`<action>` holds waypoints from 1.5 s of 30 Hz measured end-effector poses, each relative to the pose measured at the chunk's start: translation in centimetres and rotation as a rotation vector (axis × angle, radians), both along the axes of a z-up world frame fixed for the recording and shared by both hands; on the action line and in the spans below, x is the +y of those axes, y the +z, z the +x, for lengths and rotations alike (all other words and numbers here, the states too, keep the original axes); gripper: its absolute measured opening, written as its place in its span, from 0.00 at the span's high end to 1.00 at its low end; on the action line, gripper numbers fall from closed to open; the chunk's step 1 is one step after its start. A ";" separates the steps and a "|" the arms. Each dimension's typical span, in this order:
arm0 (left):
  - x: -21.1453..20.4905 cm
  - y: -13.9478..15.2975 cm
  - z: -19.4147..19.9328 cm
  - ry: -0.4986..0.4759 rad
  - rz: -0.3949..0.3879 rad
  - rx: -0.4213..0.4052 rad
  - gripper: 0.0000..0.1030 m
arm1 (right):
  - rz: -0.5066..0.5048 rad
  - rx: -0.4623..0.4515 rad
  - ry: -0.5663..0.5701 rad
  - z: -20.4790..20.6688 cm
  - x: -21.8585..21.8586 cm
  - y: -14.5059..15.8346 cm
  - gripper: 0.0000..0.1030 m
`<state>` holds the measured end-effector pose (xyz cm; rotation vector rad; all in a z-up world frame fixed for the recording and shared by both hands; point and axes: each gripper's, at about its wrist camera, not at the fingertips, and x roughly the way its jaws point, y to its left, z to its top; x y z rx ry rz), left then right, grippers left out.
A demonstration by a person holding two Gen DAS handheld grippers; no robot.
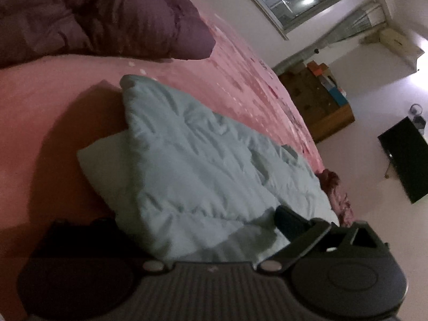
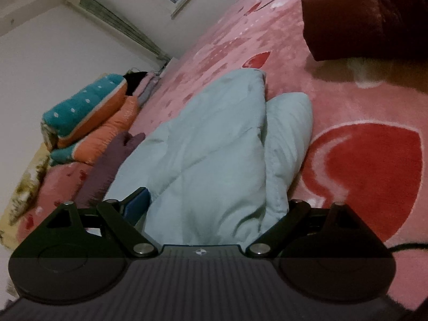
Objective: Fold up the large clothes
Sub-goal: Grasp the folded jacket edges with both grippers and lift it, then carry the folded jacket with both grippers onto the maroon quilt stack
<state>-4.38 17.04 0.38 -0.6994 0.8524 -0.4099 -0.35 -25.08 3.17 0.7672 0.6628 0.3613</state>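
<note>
A pale blue-green padded garment (image 1: 192, 160) (image 2: 214, 144) lies bunched and partly folded on the pink bed cover (image 1: 53, 101) (image 2: 347, 107). My left gripper (image 1: 174, 219) stands wide open at the garment's near end, and the cloth bulges up between its jaws. One dark pad (image 1: 289, 224) rests against the cloth; the other finger is in shadow at the left. My right gripper (image 2: 214, 200) is also spread wide with the garment's folded end between its jaws. Its blue-padded finger (image 2: 137, 206) shows beside the cloth. The other finger is hidden behind the fabric.
A dark maroon padded garment (image 1: 93, 13) (image 2: 369, 13) lies further up the bed. Folded teal and orange blankets (image 2: 88, 115) and a purple cloth (image 2: 112, 160) sit at one side. Off the bed's edge stand a wooden cabinet (image 1: 318, 101) and a black unit (image 1: 406, 157).
</note>
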 end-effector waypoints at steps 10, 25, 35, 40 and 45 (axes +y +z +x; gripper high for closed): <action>-3.2 2.7 -1.2 0.051 0.193 -0.068 0.52 | -0.257 -0.070 -0.054 -2.0 3.4 3.0 0.45; -11.4 12.0 -0.5 -0.008 0.379 -0.262 0.82 | -0.865 -0.332 -0.271 -7.5 7.2 9.0 0.71; -24.7 22.2 1.9 -0.175 0.352 -0.560 0.82 | -0.875 -0.442 -0.690 -13.0 -2.5 15.4 0.72; -35.0 24.3 3.4 -0.319 0.324 -0.671 0.82 | -0.842 -0.409 -0.948 -15.6 -10.1 16.5 0.72; -44.2 23.2 5.1 -0.434 0.304 -0.709 0.81 | -0.737 -0.329 -1.152 -18.6 -17.5 16.3 0.72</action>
